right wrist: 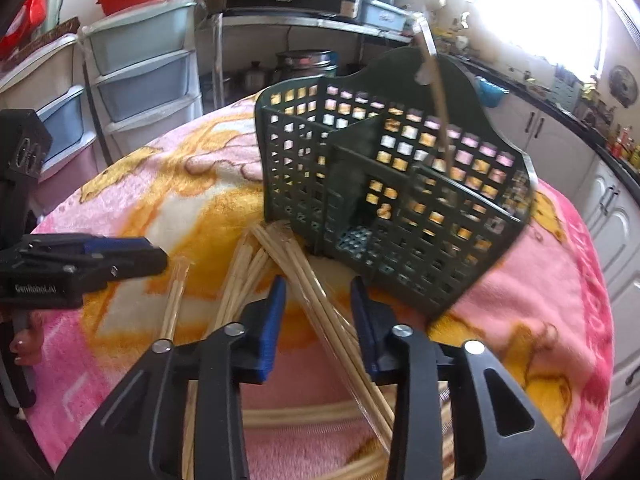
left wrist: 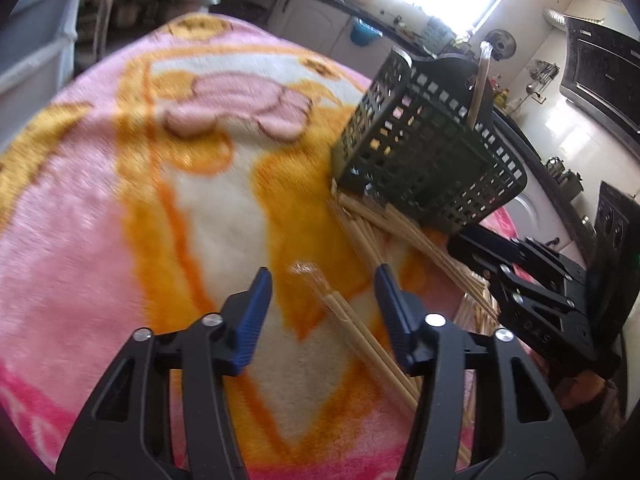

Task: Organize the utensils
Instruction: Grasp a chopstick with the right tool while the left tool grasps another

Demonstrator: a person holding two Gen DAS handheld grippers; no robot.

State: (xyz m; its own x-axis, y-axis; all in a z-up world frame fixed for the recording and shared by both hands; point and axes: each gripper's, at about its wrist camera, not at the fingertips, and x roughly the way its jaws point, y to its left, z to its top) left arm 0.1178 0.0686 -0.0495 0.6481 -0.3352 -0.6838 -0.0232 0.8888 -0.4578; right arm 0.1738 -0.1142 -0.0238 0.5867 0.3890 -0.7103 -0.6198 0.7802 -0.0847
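A dark green perforated utensil basket stands tilted on the blanket, with one wrapped chopstick pair upright inside. Loose wooden chopsticks lie fanned out at its base. My left gripper hovers low over a wrapped pair of chopsticks; the pair lies between the blue pads, nearer the right one, and neither pad presses on it. My right gripper straddles a wrapped bundle of chopsticks, with gaps showing on both sides. Each gripper appears in the other's view.
A pink and orange fleece blanket covers the round table. More chopsticks lie curved near the front edge. Plastic drawers, a microwave shelf and kitchen cabinets stand beyond the table. A person's fingers hold the left gripper.
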